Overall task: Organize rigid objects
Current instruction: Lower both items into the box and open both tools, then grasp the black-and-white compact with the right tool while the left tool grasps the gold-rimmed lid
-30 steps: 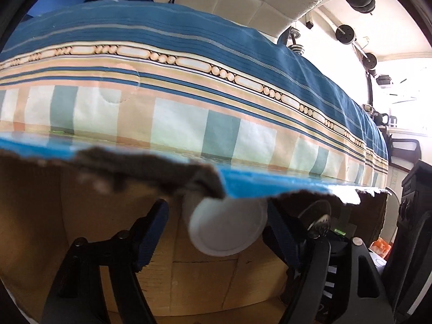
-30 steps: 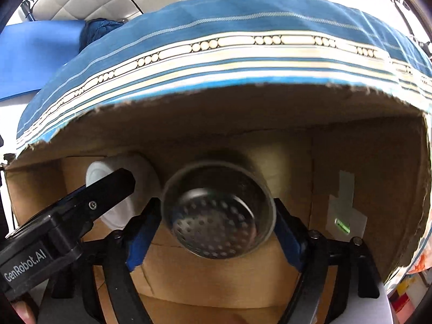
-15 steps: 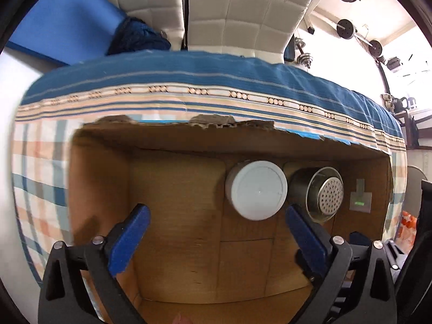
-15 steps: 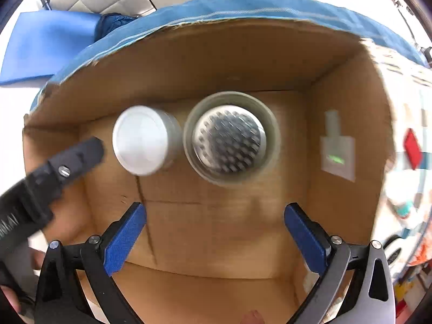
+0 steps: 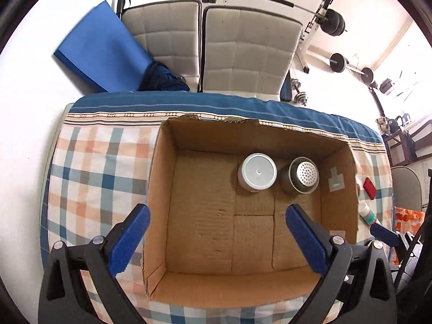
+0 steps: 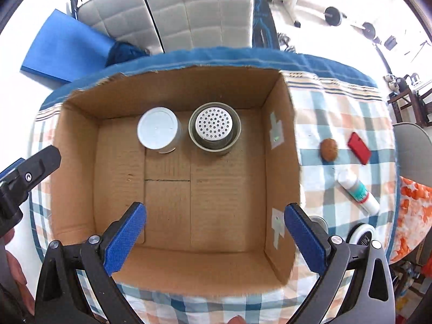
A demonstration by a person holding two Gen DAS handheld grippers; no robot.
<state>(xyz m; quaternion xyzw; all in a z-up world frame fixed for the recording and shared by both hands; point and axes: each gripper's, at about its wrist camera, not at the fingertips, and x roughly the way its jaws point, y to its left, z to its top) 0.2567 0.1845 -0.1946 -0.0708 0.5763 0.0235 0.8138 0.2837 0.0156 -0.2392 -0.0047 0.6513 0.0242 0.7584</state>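
— Above the cardboard box (image 6: pixel 175 264): left hand-held gripper (image 5: pixel 217 240) and right hand-held gripper (image 6: pixel 216 239), both angled down, spread wide, holding nothing.
— Inside, by the far wall: white-lidded jar (image 6: pixel 158 131) just beside metal shaker (image 6: pixel 214 129), upright.

1. We see the cardboard box (image 6: pixel 172 189) open at the top, and most of its floor is bare across the middle and lower part of the right wrist frame.
2. Along the far wall two obstacles stand side by side, close together: the white-lidded jar (image 6: pixel 157 131) and the perforated metal shaker (image 6: pixel 214 129).
3. We have bare floor left of the jar, toward the box's left wall.
4. The box walls stand between its floor and the checked cloth (image 6: pixel 337 102).
5. At right of the frame, the brown round object (image 6: pixel 328 149), red block (image 6: pixel 358 147) and lying white bottle (image 6: pixel 357 189) occupy the cloth, with gaps between them.
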